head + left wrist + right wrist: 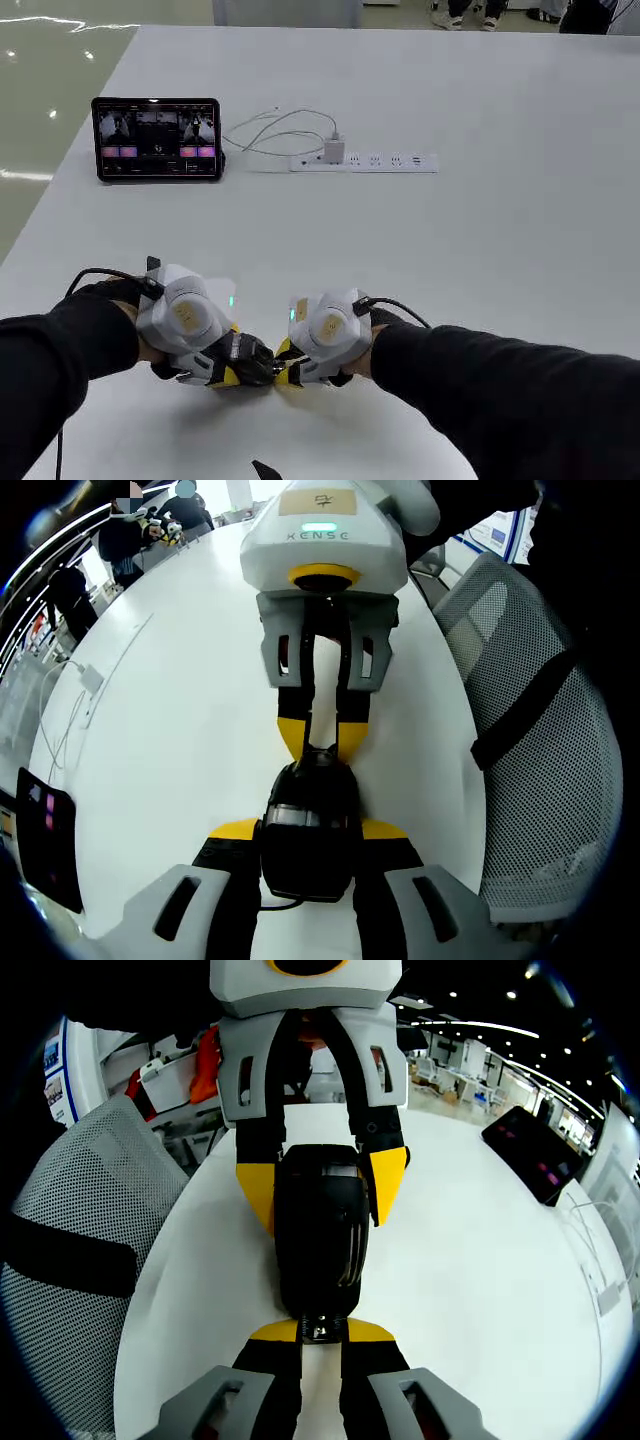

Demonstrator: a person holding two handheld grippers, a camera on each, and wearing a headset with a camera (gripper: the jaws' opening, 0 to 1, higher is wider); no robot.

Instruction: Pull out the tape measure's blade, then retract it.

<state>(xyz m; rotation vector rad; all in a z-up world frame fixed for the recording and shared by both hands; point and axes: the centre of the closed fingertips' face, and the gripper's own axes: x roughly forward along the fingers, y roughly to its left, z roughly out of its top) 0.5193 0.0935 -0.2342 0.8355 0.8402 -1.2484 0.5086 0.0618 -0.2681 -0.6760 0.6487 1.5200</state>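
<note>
The tape measure (254,359), a black case, lies at the near edge of the white tabletop (450,230), between the two grippers, which face each other.

- Left gripper (310,832): jaws clamped on both sides of the case.
- Right gripper (320,1332): jaws pinched narrowly together on the blade tip (320,752) at the front of the case. No length of drawn-out blade can be made out.

Towards the far left corner stands a tablet (157,138) with its screen lit. Beside it, nearer the far edge's middle, lies a power strip (365,161) with a white charger (333,150) plugged in.
</note>
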